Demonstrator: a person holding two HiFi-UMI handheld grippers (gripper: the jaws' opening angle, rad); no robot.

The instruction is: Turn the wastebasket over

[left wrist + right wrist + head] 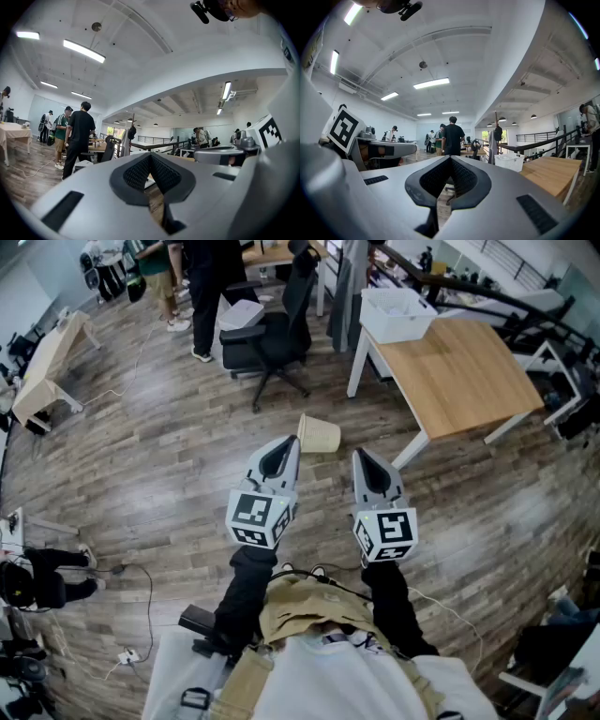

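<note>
Wastebasket [319, 435] lies on its side on the wood floor [159, 465], with open planks to its left, an office chair [267, 338] behind it and a table [455, 376] close at right. The left gripper [280, 454] and right gripper [366, 463], both clenched on nothing, sit just short of it.

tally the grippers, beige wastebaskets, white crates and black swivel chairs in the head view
Grey two-jaw grippers with marker cubes: 2 (left gripper, right gripper)
Beige plastic wastebasket, on its side: 1
White plastic crate: 1
Black swivel office chair: 1
Total: 5
</note>
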